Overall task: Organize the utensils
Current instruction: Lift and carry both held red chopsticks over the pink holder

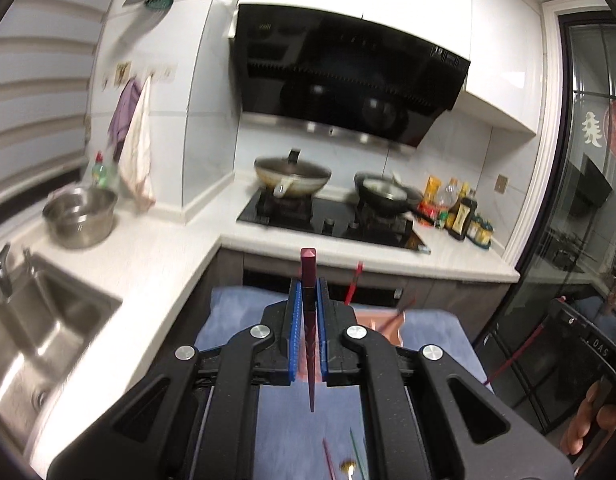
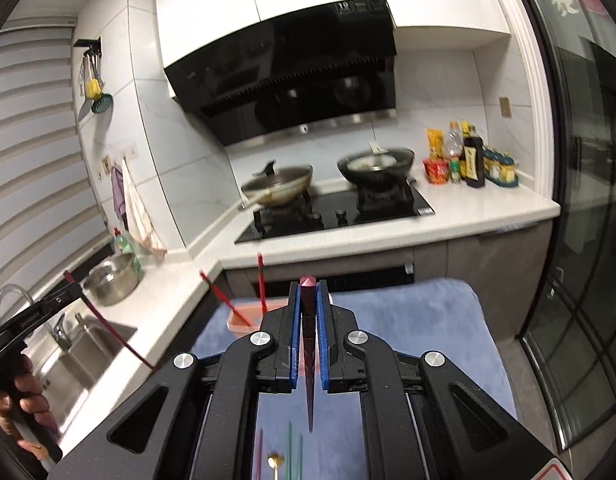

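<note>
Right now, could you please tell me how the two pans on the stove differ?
The left wok is silvery-brown and covered by a lid with a black knob; the right pan is black and has no lid, with something pale showing inside. The left wok's pale handle points toward the sink side; the right pan's dark handle points toward the bottles. Both sit on burners of the black stove.

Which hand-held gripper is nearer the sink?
Left. The sink lies just beside the left hand-held gripper; the right hand-held gripper, also clamping a chopstick, sits farther out over the blue mat.
</note>
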{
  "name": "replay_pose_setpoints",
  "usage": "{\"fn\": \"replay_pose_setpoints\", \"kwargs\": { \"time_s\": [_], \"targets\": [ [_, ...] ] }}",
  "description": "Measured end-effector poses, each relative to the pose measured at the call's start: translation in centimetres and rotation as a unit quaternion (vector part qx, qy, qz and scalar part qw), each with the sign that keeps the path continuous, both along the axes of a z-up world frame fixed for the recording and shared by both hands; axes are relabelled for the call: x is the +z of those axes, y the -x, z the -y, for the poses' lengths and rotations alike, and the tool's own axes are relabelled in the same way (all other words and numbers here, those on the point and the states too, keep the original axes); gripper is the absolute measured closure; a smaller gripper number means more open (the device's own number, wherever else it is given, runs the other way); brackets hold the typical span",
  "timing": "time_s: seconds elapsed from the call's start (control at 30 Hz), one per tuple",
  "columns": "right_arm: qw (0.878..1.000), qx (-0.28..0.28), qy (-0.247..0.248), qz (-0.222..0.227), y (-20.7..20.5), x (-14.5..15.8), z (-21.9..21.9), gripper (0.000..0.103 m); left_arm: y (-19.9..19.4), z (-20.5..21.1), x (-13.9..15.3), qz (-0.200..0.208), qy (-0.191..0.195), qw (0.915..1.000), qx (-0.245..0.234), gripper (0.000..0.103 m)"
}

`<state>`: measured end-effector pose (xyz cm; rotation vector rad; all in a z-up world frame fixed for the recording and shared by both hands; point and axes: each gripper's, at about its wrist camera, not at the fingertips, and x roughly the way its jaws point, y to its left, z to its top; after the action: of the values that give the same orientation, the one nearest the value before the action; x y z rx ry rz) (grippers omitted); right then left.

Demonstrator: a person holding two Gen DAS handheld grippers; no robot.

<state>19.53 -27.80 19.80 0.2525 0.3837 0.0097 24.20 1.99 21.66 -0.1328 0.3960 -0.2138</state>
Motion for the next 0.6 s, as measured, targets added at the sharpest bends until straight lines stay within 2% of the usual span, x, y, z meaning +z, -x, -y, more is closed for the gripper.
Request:
{"fn": "replay_pose_setpoints", "kwargs": {
  "time_s": [0.27,0.47,0.6],
  "targets": [
    [0.999,0.011,-0.012,0.033,-6.8,2.6,0.0,0.096,-6.2,3.1,2.0,0.028,-0.002,0.9996,-0.011,0.096],
    [0.998,0.018,-0.024,0.048,-11.9,3.2,-0.2,0.096,-10.1,5.0,1.4,0.033,-0.009,0.9994,-0.009,0.096],
    [0.999,0.021,-0.035,0.034,-15.1,1.9,-0.5,0.096,-12.5,5.9,0.1,0.023,-0.019,0.9996,-0.003,0.096]
  ]
}}
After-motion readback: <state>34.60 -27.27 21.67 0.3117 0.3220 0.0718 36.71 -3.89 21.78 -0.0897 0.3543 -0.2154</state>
